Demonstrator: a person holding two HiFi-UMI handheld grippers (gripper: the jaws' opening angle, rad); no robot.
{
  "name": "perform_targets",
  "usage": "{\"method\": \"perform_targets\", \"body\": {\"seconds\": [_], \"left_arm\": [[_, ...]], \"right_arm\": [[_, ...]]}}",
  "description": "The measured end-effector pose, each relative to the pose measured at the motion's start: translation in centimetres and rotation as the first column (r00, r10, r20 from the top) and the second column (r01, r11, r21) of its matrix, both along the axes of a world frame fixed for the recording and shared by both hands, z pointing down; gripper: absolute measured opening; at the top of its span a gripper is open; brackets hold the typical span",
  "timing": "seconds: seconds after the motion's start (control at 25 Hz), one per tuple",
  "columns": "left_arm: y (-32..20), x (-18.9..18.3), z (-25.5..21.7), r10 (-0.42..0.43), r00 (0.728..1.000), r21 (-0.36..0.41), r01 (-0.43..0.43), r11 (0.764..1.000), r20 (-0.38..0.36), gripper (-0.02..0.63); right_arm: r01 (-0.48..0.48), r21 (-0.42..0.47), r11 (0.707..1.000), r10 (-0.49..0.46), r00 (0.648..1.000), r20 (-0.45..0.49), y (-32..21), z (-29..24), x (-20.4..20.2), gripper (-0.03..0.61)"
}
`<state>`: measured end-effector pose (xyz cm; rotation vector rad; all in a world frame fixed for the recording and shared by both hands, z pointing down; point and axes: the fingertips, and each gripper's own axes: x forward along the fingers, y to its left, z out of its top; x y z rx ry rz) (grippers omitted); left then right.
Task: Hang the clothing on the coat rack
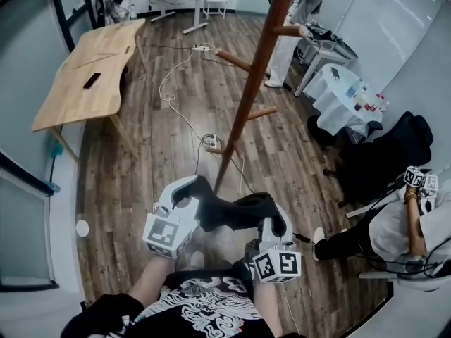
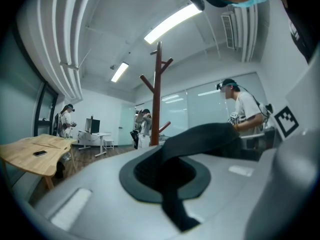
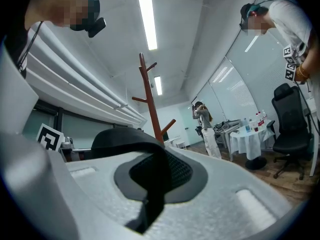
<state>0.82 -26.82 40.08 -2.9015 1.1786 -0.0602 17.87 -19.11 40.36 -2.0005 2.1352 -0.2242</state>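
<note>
Down near the person, the clothing stretches between the left gripper on its left and the right gripper on its right, and the coat rack stands just beyond it in the middle of the floor. Far left sits the wooden table with a flat device on it. Far right there's a covered table, an office chair nearer than it, and a seated person at the near right.

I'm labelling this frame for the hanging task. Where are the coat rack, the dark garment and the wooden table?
coat rack (image 1: 254,76), head view, middle of its pole.
dark garment (image 1: 229,213), head view, middle of the cloth.
wooden table (image 1: 99,51), head view, bare top.
</note>
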Motion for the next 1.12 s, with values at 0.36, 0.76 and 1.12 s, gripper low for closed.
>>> {"method": "perform_targets", "body": {"seconds": [0.36,0.76,1.12], "left_arm": [[-1.2,-0.1,-0.8,-0.002,1.000,0.015,0.002,1.000,-0.015,-0.006],[-3.2,0.9,-1.1,0.004,1.000,0.034,-0.004,0.999,-0.005,-0.006],[-4.8,0.8,-1.6,-0.019,1.000,0.030,0.019,0.999,0.004,-0.006]], "right_arm": [[0.006,0.025,1.000,-0.006,1.000,0.003,-1.2,-0.7,-0.1,0.012],[0.010,0.039,0.999,-0.011,1.000,0.001,-3.5,-1.0,1.0,0.012],[0.032,0.039,0.999,-0.032,0.999,-0.001,-5.7,-0.9,1.1,0.012]]}}
